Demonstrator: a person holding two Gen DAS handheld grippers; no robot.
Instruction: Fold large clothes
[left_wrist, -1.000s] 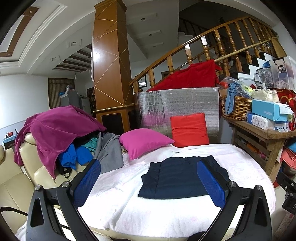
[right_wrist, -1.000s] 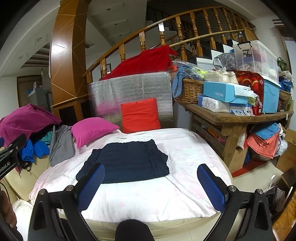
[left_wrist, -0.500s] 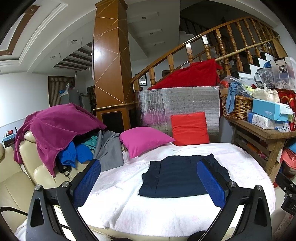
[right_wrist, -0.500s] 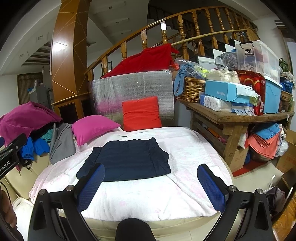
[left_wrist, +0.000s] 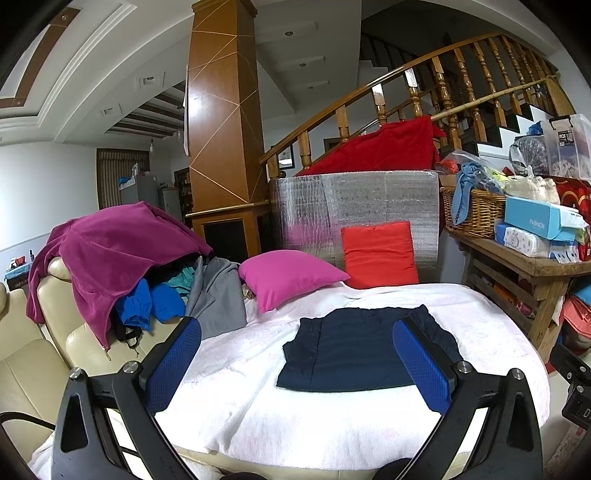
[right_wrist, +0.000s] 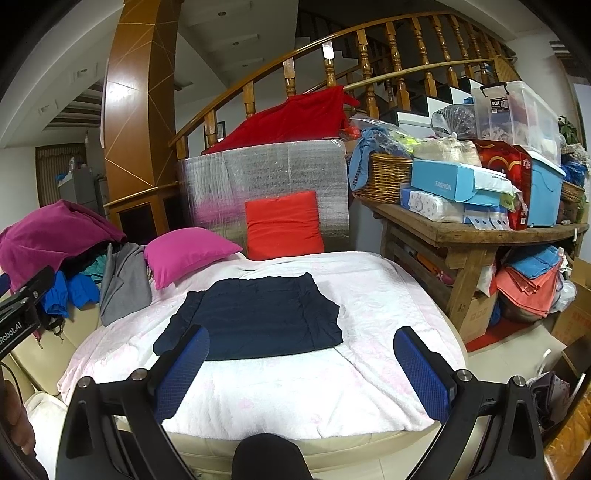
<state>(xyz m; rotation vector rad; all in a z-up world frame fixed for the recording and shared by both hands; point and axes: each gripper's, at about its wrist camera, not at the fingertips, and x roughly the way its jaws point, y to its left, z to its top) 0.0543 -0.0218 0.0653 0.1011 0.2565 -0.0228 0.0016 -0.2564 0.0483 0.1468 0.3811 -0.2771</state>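
A dark navy garment (left_wrist: 360, 350) lies folded into a flat rectangle on the white blanket (left_wrist: 258, 406) covering the round seat; it also shows in the right wrist view (right_wrist: 258, 317). My left gripper (left_wrist: 295, 365) is open and empty, held in the air short of the garment. My right gripper (right_wrist: 301, 369) is open and empty too, above the blanket's near edge (right_wrist: 295, 402). Neither touches the cloth.
A pile of clothes topped by a magenta garment (left_wrist: 110, 247) lies on the cream sofa (left_wrist: 33, 354) at left, with a grey garment (left_wrist: 218, 295) beside it. A pink cushion (left_wrist: 288, 277) and red cushion (left_wrist: 380, 254) sit behind. A cluttered wooden table (right_wrist: 461, 236) stands right.
Both grippers have drifted only slightly; the views shift a little. The navy garment has not moved and both grippers stay open.
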